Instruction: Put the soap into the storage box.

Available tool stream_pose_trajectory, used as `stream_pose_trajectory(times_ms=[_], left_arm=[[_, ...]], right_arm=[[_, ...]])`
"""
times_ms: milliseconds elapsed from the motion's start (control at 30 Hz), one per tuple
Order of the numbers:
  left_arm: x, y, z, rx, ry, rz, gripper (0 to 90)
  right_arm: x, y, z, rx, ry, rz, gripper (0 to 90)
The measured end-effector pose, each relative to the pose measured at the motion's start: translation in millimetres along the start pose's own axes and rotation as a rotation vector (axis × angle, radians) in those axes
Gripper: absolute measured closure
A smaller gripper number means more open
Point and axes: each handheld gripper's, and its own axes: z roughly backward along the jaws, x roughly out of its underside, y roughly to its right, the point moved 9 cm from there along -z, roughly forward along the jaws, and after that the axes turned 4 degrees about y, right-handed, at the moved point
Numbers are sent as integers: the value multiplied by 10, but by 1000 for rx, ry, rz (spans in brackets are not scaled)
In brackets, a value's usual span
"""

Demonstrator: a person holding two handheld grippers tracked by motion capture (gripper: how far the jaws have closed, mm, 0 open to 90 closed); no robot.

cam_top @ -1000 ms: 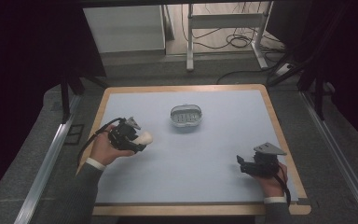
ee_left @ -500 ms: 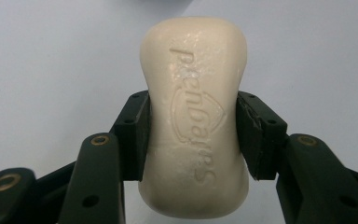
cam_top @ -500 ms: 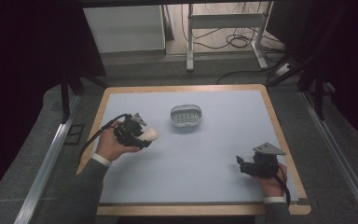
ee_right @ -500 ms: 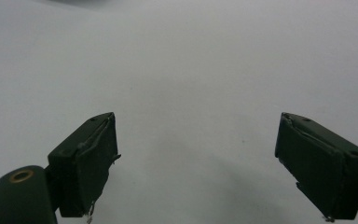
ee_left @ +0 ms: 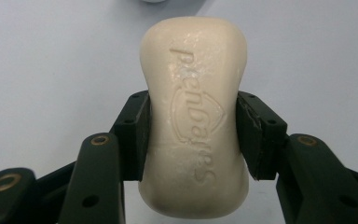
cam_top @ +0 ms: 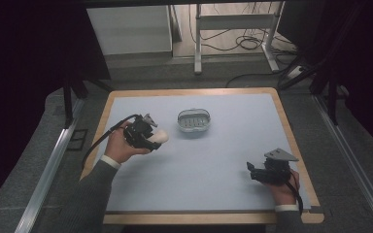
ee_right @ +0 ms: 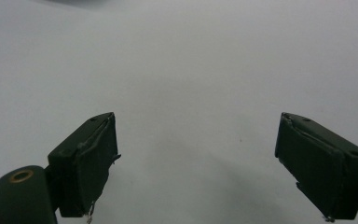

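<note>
Left gripper view: left claw (ee_left: 193,135) clamps soap bar (ee_left: 194,116)

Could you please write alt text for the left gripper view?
A cream bar of soap with embossed lettering is clamped between the two black jaws of the left claw, above a pale blue table mat.

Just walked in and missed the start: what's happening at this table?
A person works with a gripper in each hand. The left gripper is shut on a cream bar of soap, held above the table a little left of a small soap dish. The right gripper is open with nothing between its jaws, near the table's front right corner.
</note>
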Motion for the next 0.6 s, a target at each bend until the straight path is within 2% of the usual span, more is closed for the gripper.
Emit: stream_pose_trajectory(times_ms=[600], left_arm=[[-188, -22, -101, -7, -6, -17, 495]], right_arm=[[14, 11, -11, 3, -3, 3, 127]])
